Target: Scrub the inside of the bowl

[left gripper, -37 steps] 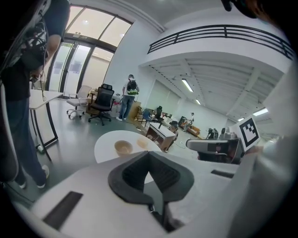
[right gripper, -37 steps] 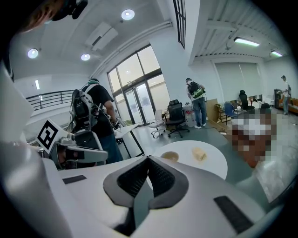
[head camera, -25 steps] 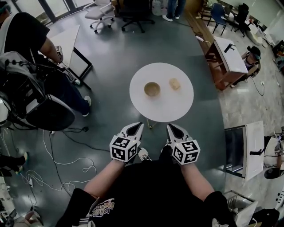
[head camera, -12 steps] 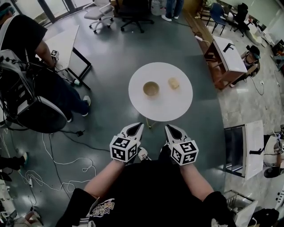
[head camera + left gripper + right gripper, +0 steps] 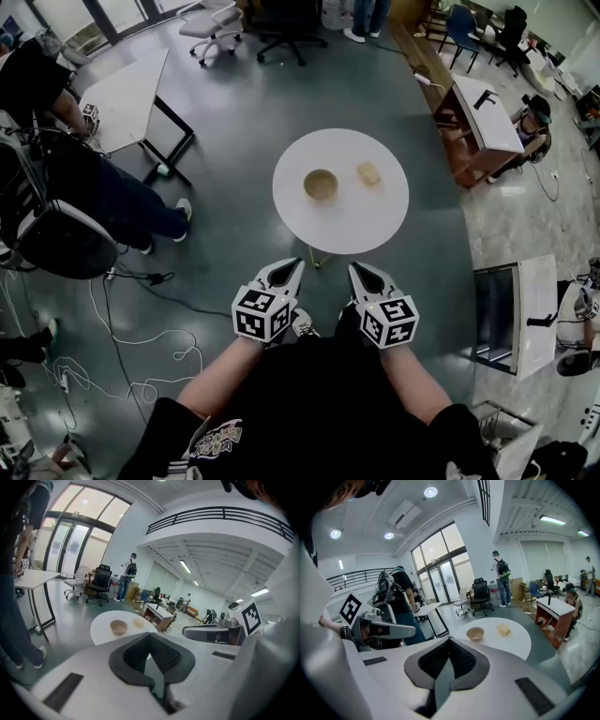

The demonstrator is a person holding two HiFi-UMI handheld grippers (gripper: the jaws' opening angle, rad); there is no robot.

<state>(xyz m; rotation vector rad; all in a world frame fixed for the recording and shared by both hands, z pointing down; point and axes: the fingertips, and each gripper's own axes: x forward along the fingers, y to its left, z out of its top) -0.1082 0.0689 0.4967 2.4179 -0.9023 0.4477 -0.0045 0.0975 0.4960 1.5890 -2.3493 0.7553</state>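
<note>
A tan bowl (image 5: 321,185) stands upright on the round white table (image 5: 342,230), with a yellowish sponge (image 5: 368,173) just to its right. Both lie well ahead of my grippers, untouched. My left gripper (image 5: 292,263) and right gripper (image 5: 357,267) hang side by side short of the table's near edge, both shut with nothing in them. The left gripper view has its own closed tips (image 5: 150,636) below the bowl (image 5: 118,627) and sponge (image 5: 138,623). In the right gripper view the closed tips (image 5: 450,641) sit under the bowl (image 5: 475,633) and sponge (image 5: 503,630).
A person carrying a black rig (image 5: 56,216) stands at the left beside a white desk (image 5: 131,94). Cables (image 5: 141,347) trail over the floor at lower left. Office chairs (image 5: 281,28) stand behind the table, and a wooden desk (image 5: 483,122) is to its right.
The person at the left has shifted toward the upper left. Both grippers, the bowl and the sponge stay where they were.
</note>
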